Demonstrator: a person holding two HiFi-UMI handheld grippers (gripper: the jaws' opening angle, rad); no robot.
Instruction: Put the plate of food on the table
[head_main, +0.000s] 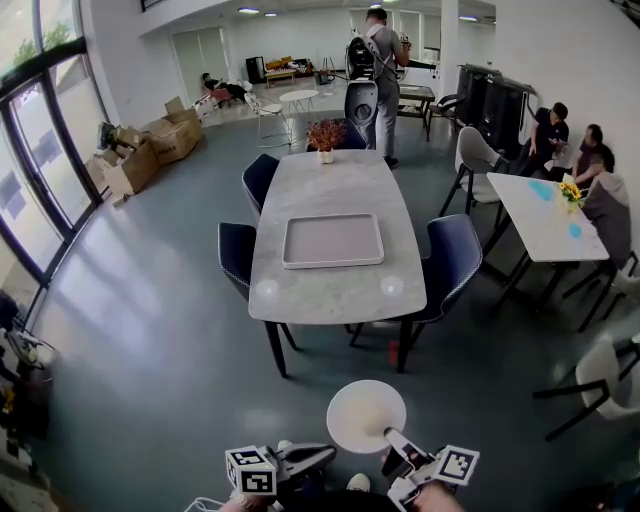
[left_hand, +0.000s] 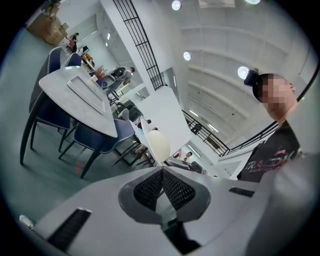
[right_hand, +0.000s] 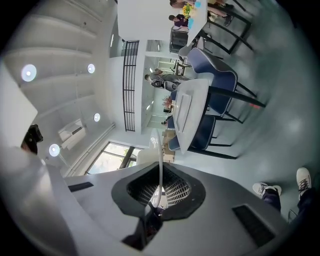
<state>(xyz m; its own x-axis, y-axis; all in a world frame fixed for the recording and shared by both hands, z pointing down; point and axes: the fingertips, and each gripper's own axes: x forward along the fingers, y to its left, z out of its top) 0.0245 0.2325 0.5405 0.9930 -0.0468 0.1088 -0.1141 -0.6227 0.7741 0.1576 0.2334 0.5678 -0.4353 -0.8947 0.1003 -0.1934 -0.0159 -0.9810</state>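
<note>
Right tongs (head_main: 393, 439) clamping plate (head_main: 366, 415), table (head_main: 320, 180), tray (head_main: 333, 241) ahead

Only readable print is the pale lettering on my black T-shirt (left_hand: 274, 161), seen in the left gripper view. It starts "TRA". The rest runs off into folds and the edge of the view, so I can't give the full word. The smaller line under it is too blurred to read. The left marker cube (head_main: 250, 470) and right marker cube (head_main: 457, 465) carry black-and-white square codes, no letters or digits. Anything else in the room is too small to read.
</note>
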